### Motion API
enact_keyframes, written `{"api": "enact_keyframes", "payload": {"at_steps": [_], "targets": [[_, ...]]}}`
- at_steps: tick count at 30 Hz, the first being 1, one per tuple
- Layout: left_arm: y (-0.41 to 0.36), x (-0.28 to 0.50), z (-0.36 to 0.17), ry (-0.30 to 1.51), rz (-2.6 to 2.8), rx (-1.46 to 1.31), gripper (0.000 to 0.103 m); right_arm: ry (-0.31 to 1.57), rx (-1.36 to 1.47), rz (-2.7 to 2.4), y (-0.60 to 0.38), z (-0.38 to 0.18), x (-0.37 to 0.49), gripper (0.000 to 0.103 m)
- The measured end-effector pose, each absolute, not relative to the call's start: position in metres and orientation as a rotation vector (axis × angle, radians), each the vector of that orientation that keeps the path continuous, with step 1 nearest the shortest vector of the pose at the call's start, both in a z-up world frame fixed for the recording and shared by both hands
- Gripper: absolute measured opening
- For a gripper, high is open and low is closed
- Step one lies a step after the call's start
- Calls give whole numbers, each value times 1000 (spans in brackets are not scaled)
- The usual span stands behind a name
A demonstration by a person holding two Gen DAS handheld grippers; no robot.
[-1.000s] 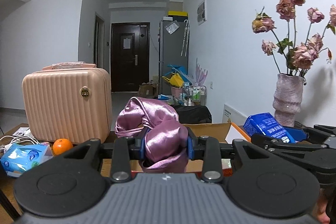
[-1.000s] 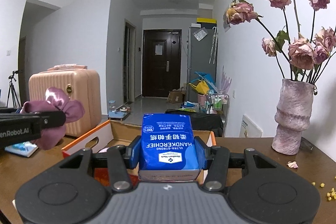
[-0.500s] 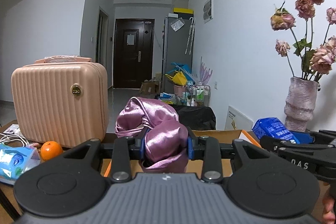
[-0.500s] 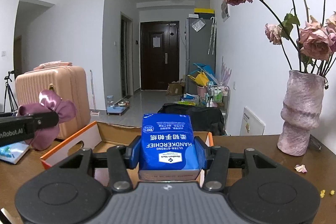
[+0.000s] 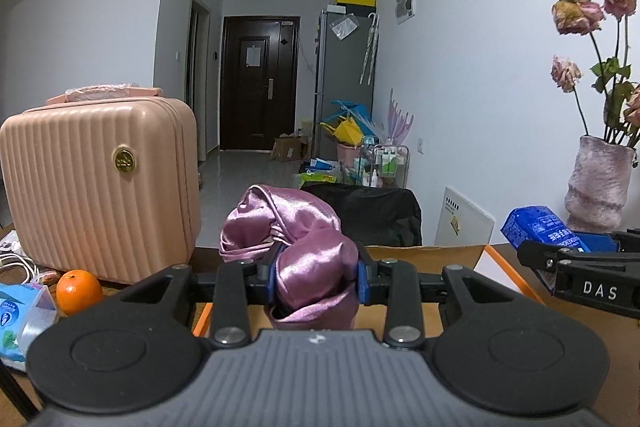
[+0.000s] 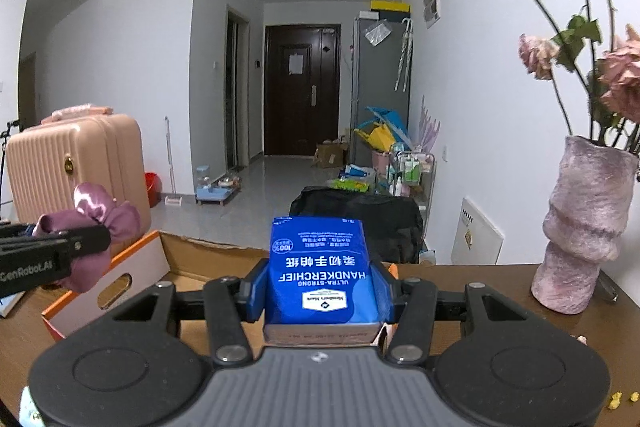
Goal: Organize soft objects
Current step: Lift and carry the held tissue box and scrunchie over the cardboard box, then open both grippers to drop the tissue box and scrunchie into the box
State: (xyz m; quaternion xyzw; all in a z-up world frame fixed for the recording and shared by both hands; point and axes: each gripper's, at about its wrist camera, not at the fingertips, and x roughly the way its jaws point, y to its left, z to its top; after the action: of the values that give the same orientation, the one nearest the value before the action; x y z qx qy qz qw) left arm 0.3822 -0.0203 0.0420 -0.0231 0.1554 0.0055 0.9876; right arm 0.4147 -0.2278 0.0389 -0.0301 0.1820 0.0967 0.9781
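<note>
Scrunchie [image 5: 316, 267] held above cardboard box [image 6: 120, 267]

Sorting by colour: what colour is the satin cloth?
Shiny pinkish purple satin cloth, clearest in the left wrist view.

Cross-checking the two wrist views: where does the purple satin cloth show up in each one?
Left wrist view: the purple satin cloth sits at centre, pinched in the left gripper.
Right wrist view: the cloth is at the left edge, clamped in the left gripper, above the cardboard box.
Shared landmark: the pink suitcase, left of the cloth in the left view, behind it in the right.
</note>
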Motion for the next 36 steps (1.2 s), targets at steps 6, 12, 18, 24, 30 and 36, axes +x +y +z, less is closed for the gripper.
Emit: {"api": "enact_keyframes", "payload": {"at_steps": [6, 12, 18, 24, 30, 36], "targets": [[-18, 397, 32, 359, 19, -45, 35, 403, -76, 222, -219, 29, 425, 51], [-13, 403, 26, 396, 35, -52, 35, 425, -81, 239, -213, 21, 427, 51], [-17, 406, 24, 413, 24, -34, 40, 455, -77, 241, -210, 14, 432, 52], [-20, 400, 27, 399, 60, -15, 79, 440, -63, 219, -214, 15, 429, 81], [-17, 397, 28, 395, 119, -21, 103, 445, -62, 175, -217, 16, 431, 103], [-15, 397, 30, 402, 129, -32, 103, 445, -65, 167, -217, 17, 430, 103]]}}
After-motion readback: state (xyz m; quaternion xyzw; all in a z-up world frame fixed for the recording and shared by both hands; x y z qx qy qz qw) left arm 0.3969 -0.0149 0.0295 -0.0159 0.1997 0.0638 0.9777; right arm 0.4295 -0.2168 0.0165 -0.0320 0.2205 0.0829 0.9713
